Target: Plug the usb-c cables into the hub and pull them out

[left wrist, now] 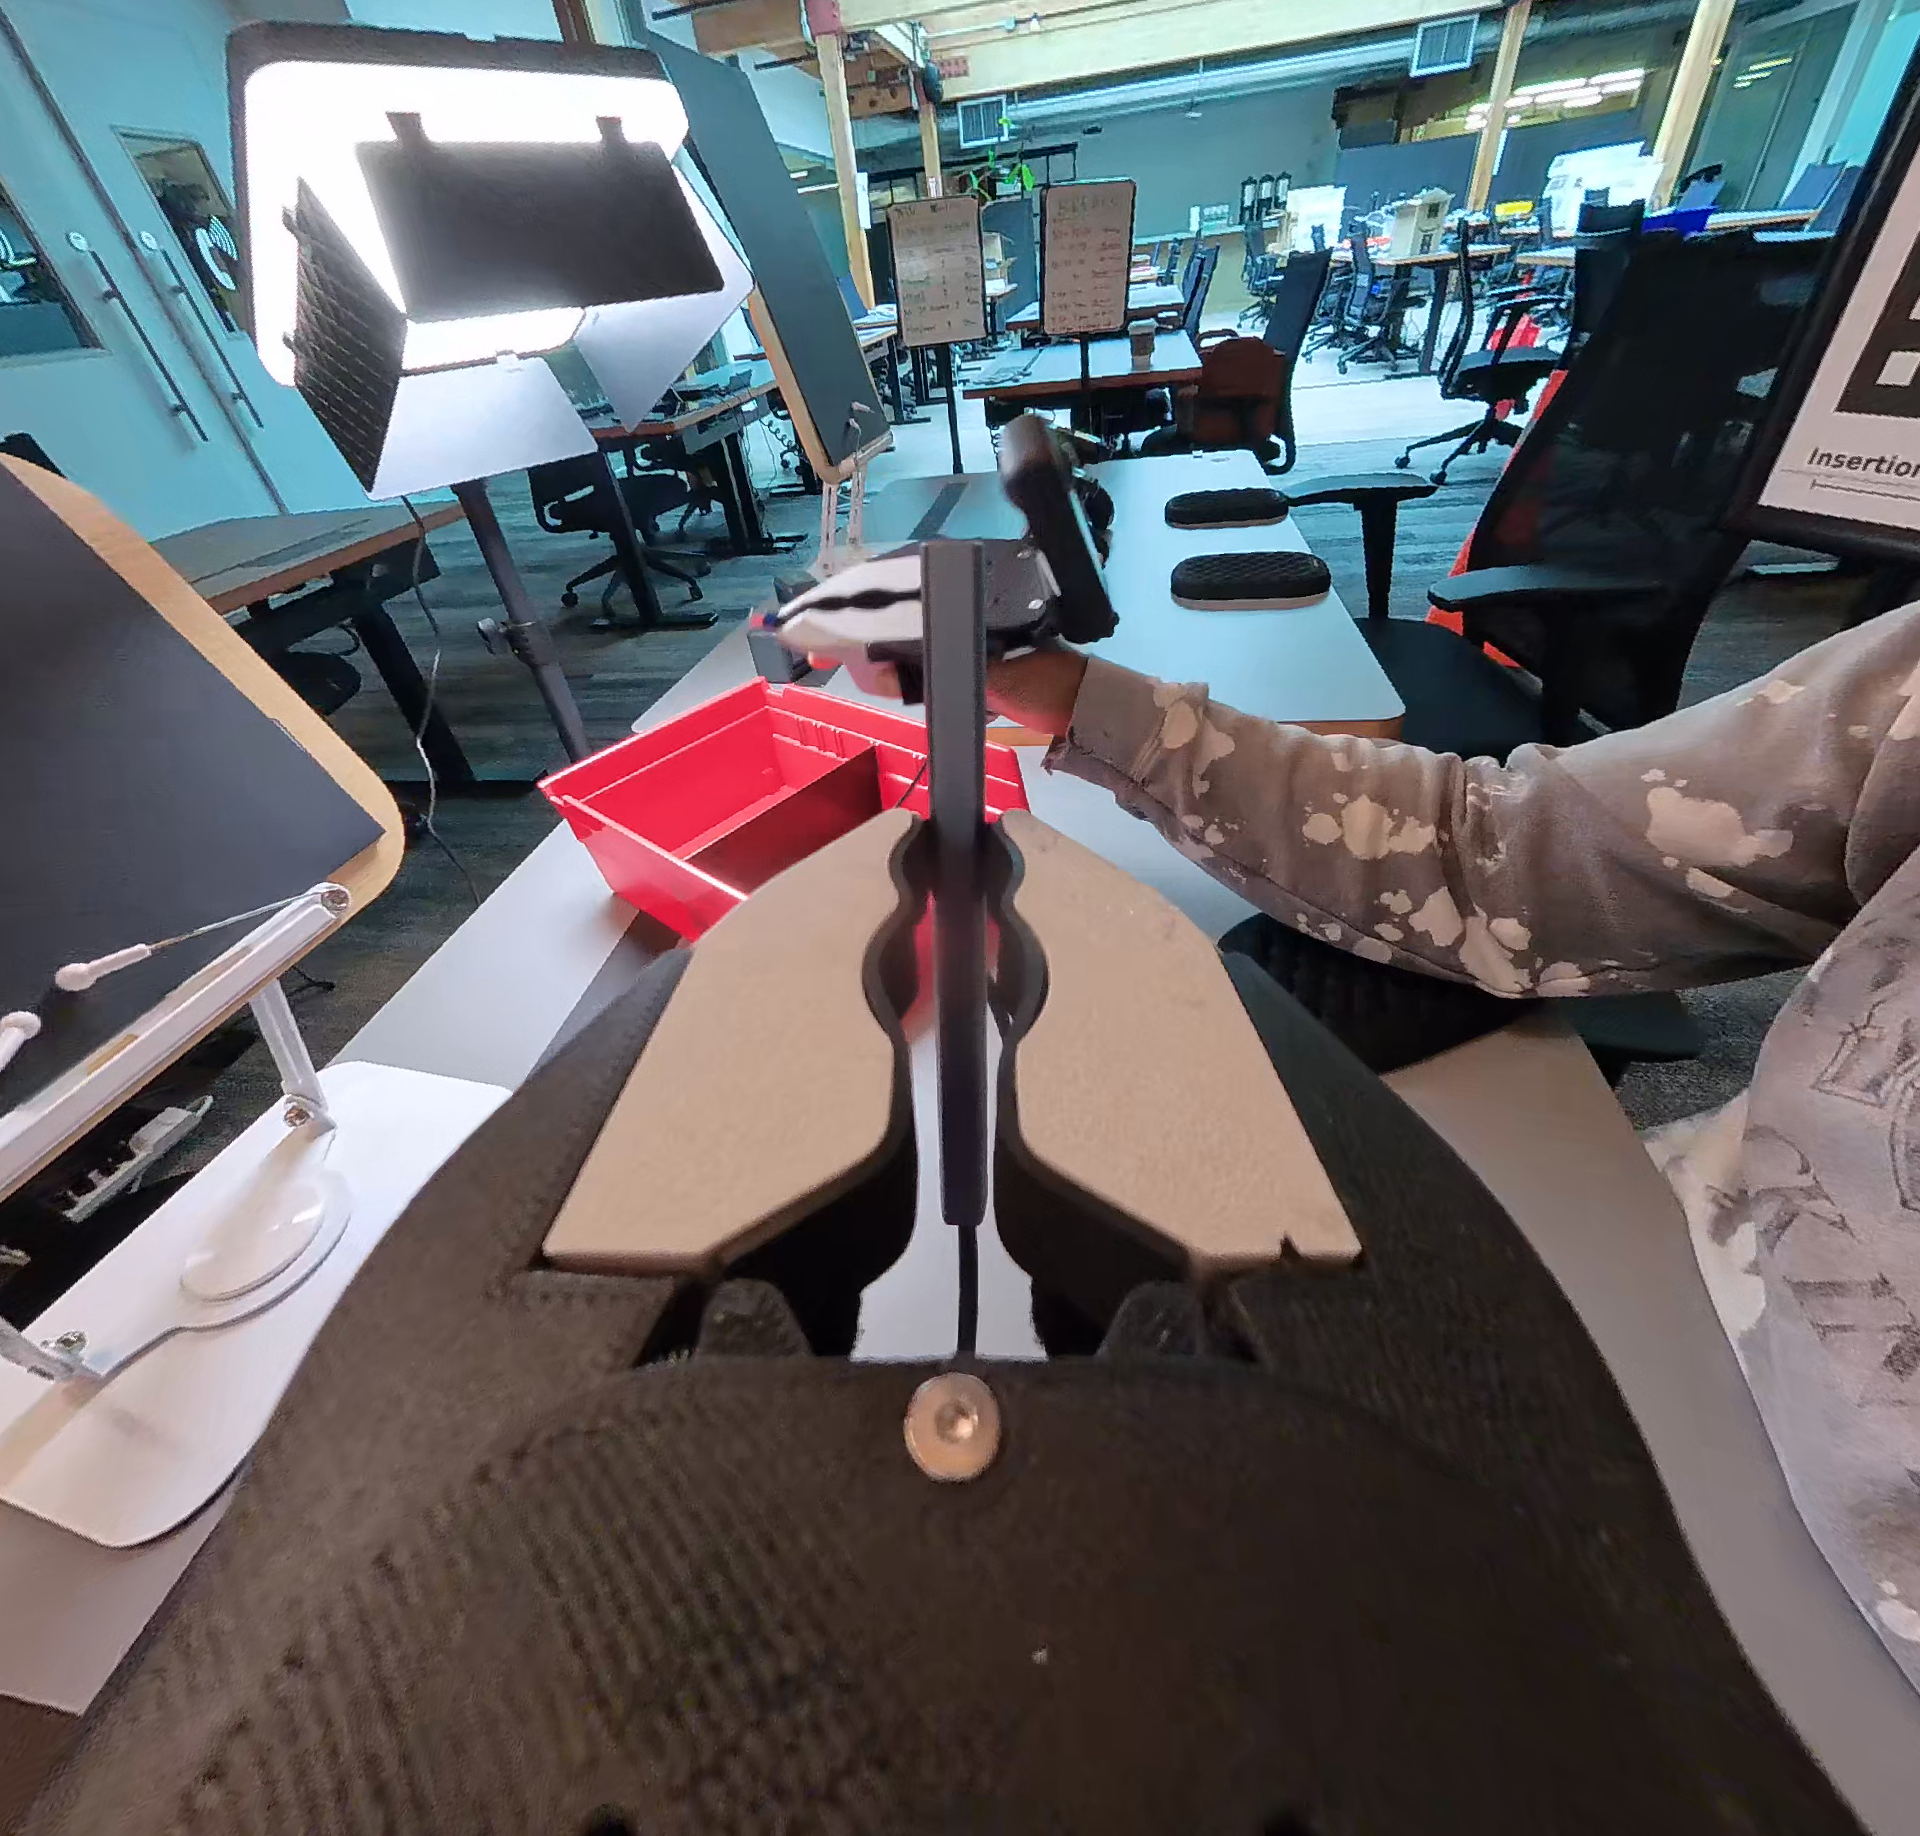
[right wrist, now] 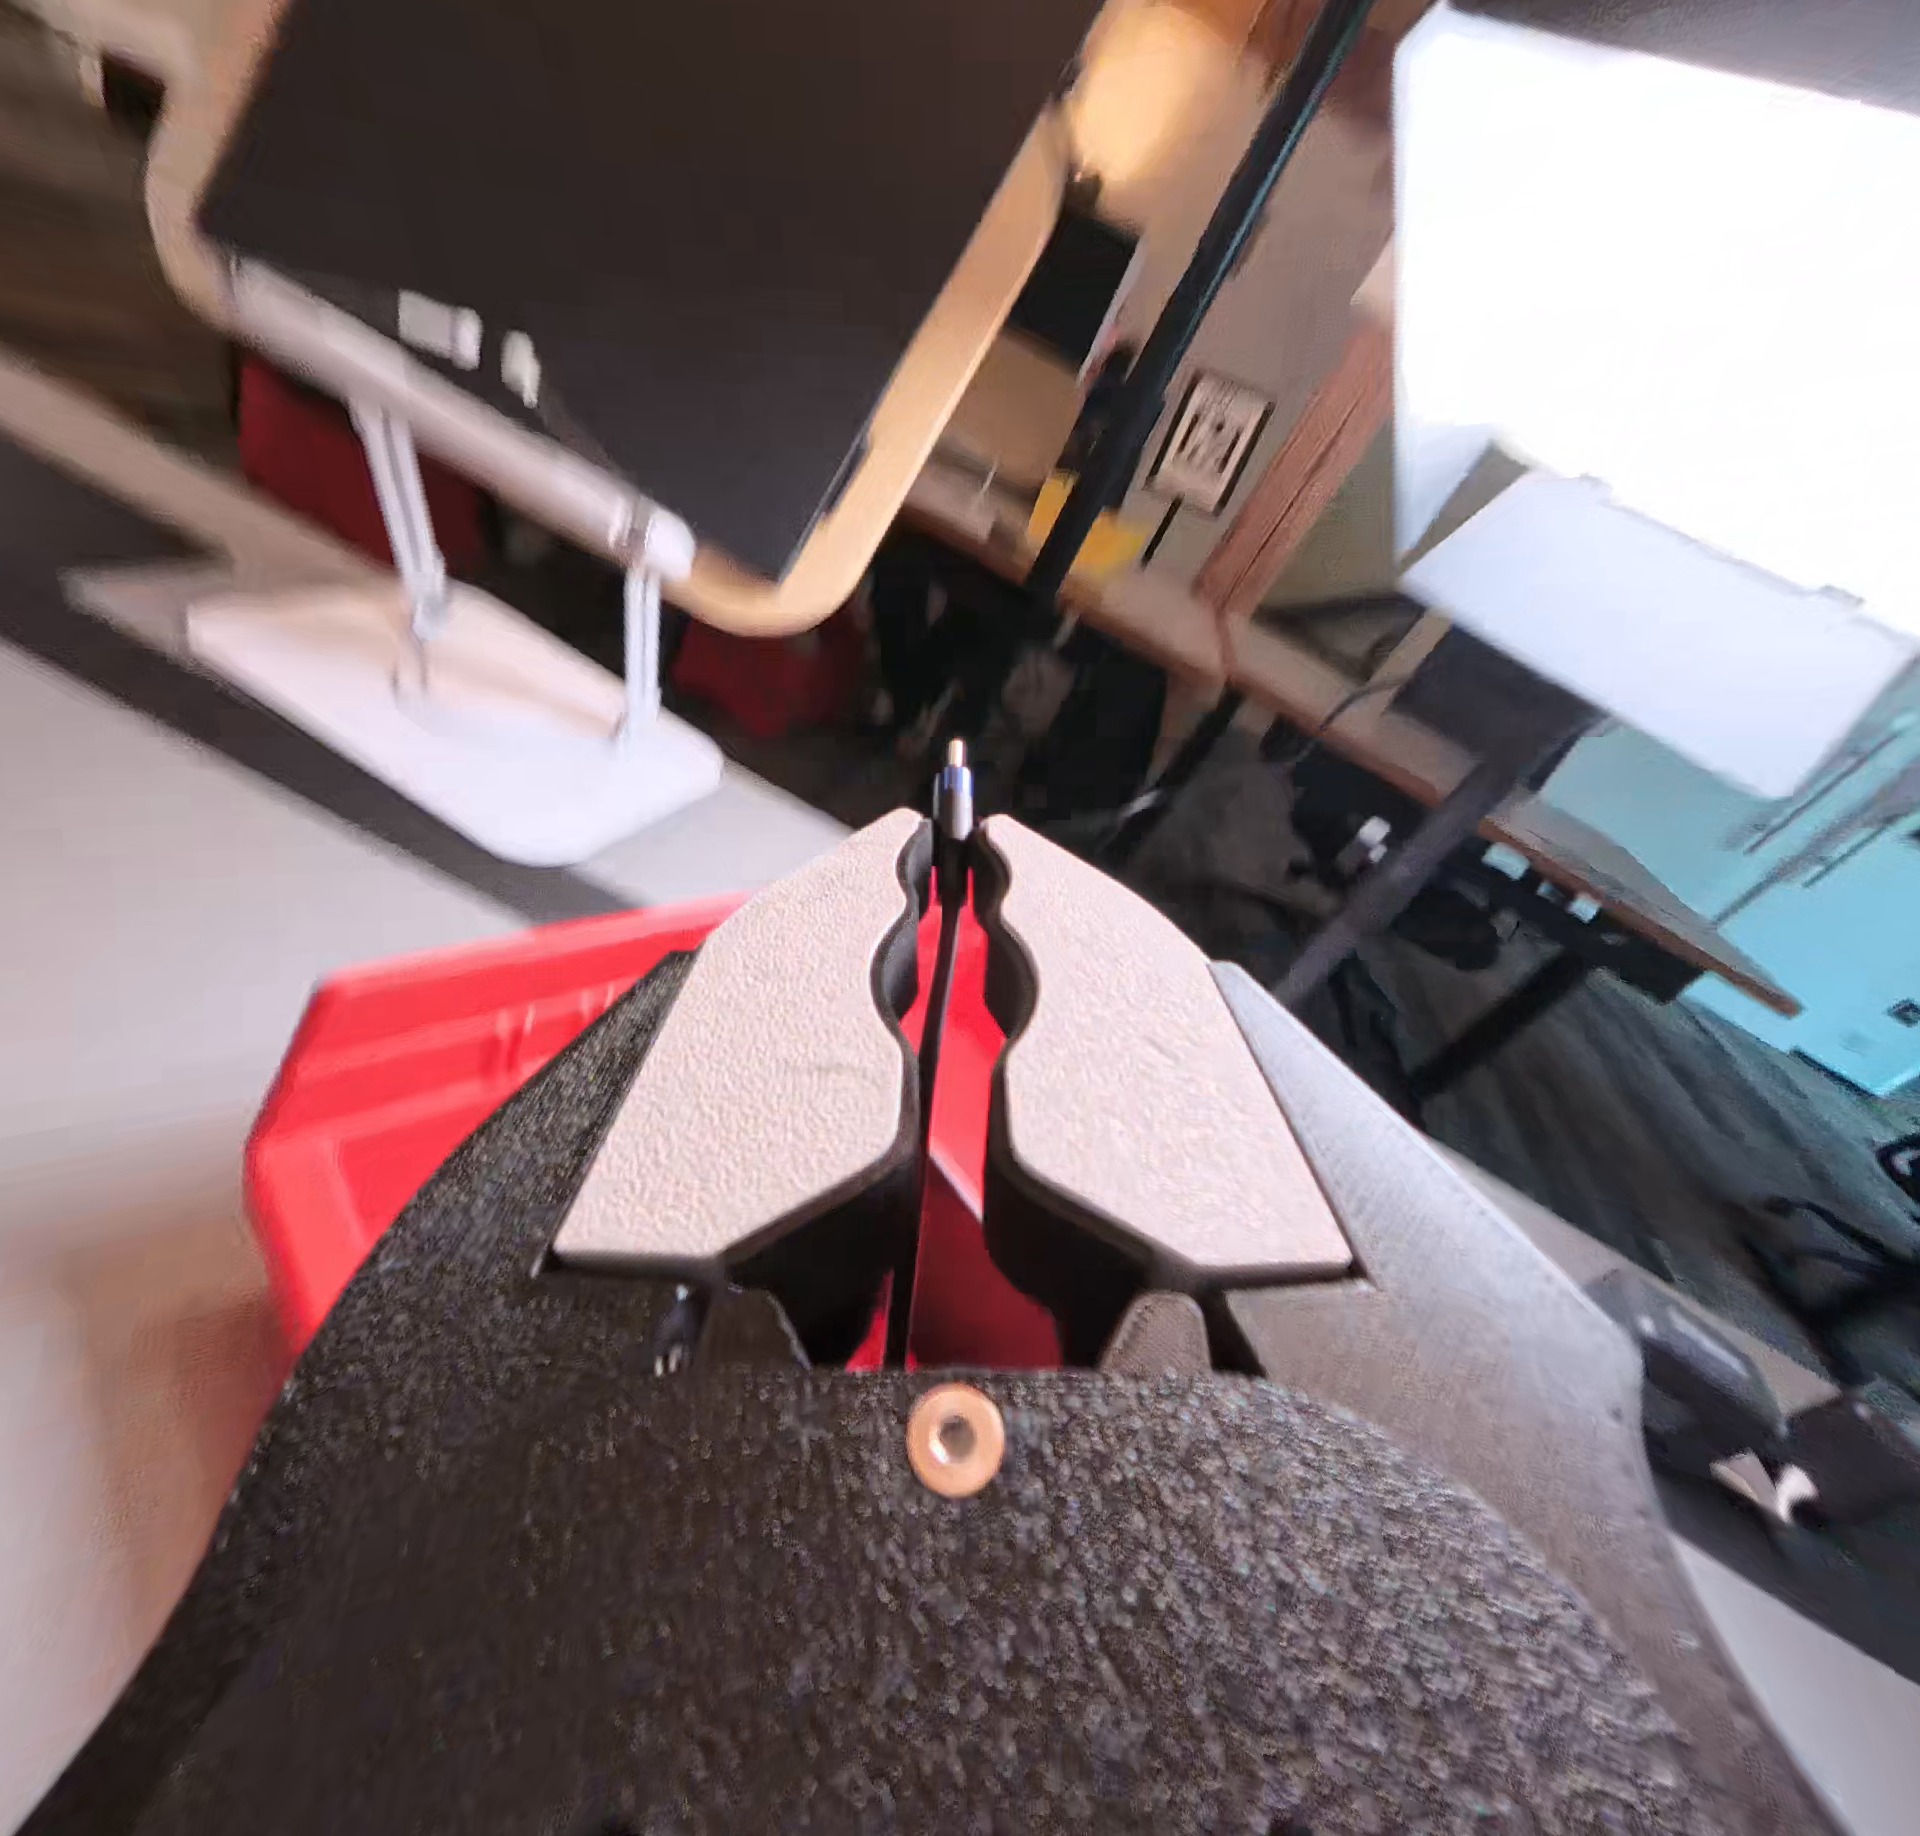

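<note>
My left gripper (left wrist: 958,830) is shut on the hub (left wrist: 956,706), a thin dark grey bar seen edge-on that sticks out past the fingertips, with its black lead running back between the fingers. My right gripper (right wrist: 954,828) is shut on a black usb-c cable (right wrist: 933,1038); its silver-tipped plug (right wrist: 953,784) pokes out just beyond the fingertips. In the left wrist view the right gripper (left wrist: 831,612) is held by a hand beyond the hub's far end, above the red bin (left wrist: 665,841). Plug and hub are apart.
The red bin with dividers sits on the grey table (left wrist: 468,965) and also shows under my right gripper (right wrist: 416,1038). A dark board on a white stand (left wrist: 156,768) stands at left. A bright studio light (left wrist: 468,217) stands behind. A person's patterned sleeve (left wrist: 1455,830) reaches in from the right. The left gripper's tips are roughly 35 cm from the right gripper's.
</note>
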A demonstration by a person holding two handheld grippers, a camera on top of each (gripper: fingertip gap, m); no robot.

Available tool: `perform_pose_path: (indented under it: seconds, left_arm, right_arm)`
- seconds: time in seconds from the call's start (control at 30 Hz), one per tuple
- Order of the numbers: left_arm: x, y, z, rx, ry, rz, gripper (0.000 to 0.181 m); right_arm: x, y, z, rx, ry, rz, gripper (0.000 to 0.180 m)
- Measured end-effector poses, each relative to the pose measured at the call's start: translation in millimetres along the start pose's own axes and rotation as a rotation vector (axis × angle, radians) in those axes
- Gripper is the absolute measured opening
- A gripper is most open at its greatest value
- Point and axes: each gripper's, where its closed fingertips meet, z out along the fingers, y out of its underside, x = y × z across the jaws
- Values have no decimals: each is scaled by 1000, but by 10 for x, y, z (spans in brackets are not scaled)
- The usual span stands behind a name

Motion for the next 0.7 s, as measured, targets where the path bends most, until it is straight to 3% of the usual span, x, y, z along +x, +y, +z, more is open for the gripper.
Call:
perform_pose_path:
  seconds: [0.17,0.27,0.4,0.53,0.7]
  left_arm:
    - [-6,65,55,-21,8,-10,10]
    - [-4,84,83,-28,6,-10,10]
    - [26,97,109,-37,15,-6,10]
    - [36,123,149,-42,24,-10,10]
    - [71,155,237,-31,54,-28,10]
  right_arm:
    - [-478,697,102,-435,-221,-119,6]
    - [-658,939,-8,-601,-335,-146,14]
    - [-550,713,-64,-545,-317,-72,28]
    - [-343,69,-147,-295,-237,8,28]
    - [-932,-891,-562,65,-583,92,27]
